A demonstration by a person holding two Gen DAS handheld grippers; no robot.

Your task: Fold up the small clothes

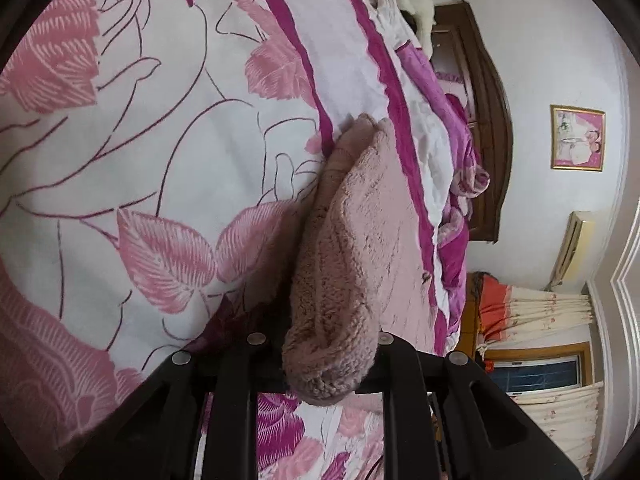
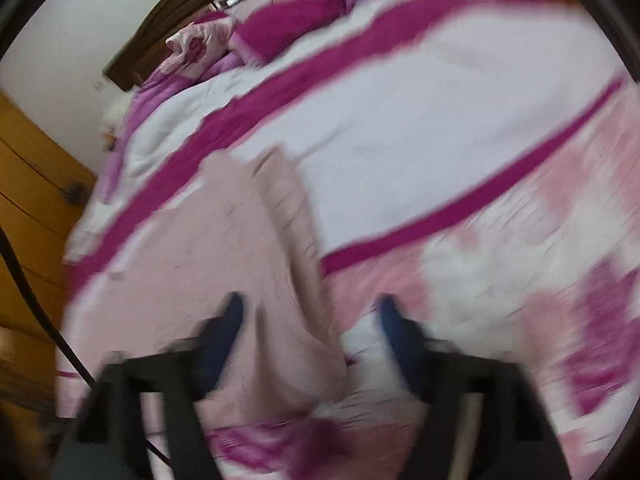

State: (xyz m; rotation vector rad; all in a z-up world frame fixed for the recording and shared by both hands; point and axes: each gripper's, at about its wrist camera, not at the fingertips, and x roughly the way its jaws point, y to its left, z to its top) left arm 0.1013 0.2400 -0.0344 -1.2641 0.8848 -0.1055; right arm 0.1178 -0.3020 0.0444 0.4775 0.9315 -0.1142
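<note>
A: What do the fingers have?

B: The left gripper is clamped on a bunch of the fuzzy pink garment, which stretches ahead of them onto the floral bedspread. The right gripper stands apart, pinching nothing; cloth lies between and beyond its fingers.

A: Progress?

B: Seemingly doubled over once; more folding likely remains. Both grippers tilt downward.
</note>
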